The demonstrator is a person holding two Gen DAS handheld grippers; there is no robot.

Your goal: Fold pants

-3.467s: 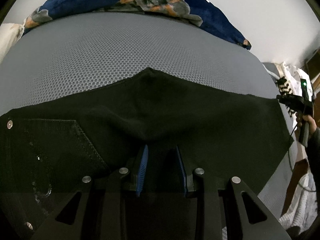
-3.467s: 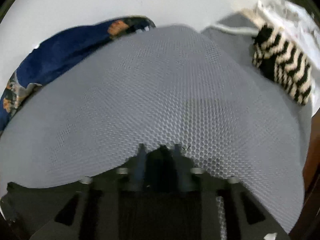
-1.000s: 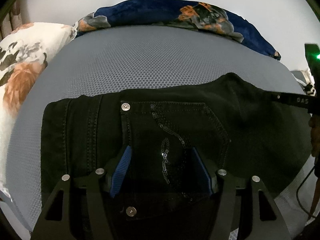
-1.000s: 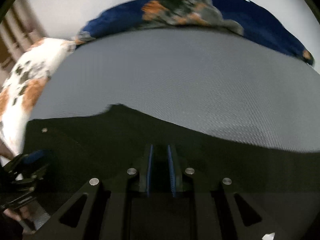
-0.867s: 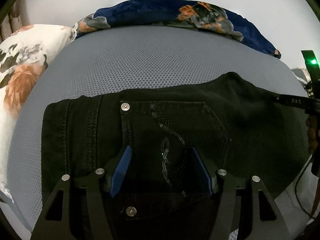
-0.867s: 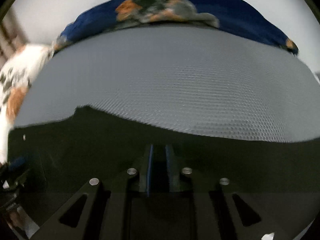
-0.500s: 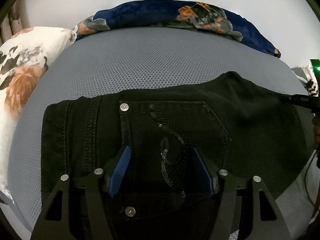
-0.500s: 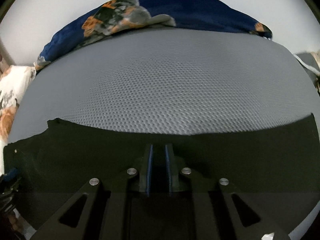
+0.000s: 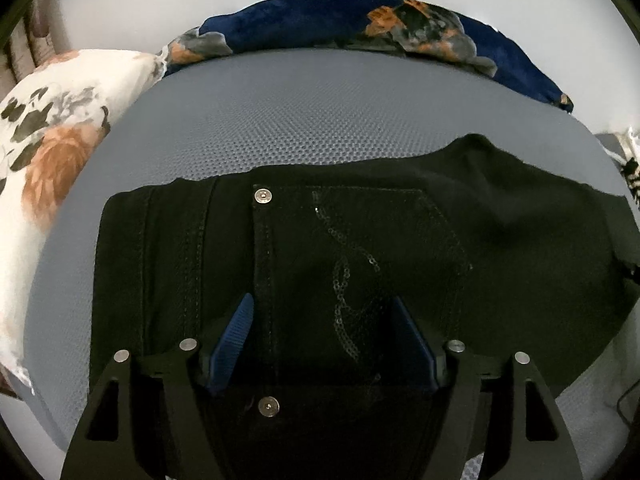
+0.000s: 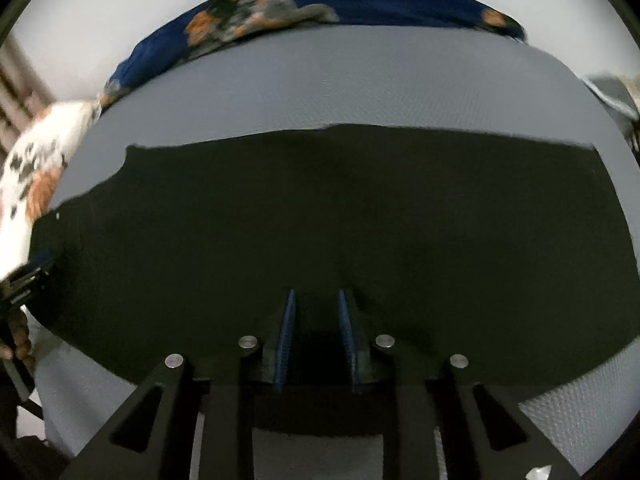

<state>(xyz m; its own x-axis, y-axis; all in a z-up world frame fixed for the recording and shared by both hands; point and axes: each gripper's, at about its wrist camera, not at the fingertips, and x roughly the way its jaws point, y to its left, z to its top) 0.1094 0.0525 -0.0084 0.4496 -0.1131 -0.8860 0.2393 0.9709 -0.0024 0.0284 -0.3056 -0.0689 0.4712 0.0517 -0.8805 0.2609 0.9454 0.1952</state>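
Observation:
Black pants (image 9: 400, 248) lie folded flat on a grey mesh mattress (image 9: 320, 120), waistband to the left, a sequined back pocket (image 9: 360, 248) facing up. My left gripper (image 9: 324, 320) is open, its blue-padded fingers spread over the pocket, holding nothing. In the right wrist view the pants (image 10: 320, 208) fill the middle as a dark slab. My right gripper (image 10: 316, 312) is open by a narrow gap just above the near edge of the cloth, with nothing between its pads. The left gripper's body shows at the far left of that view (image 10: 24, 280).
A navy floral blanket (image 9: 380, 28) lies along the far edge of the mattress against a white wall. A white floral pillow (image 9: 44, 148) lies at the left. Striped and white cloth (image 9: 630, 160) sits at the right edge.
The right gripper has pulled back and risen, and its fingers have opened from a closer gap. More of the pants shows in its view. The left gripper stays open over the pocket.

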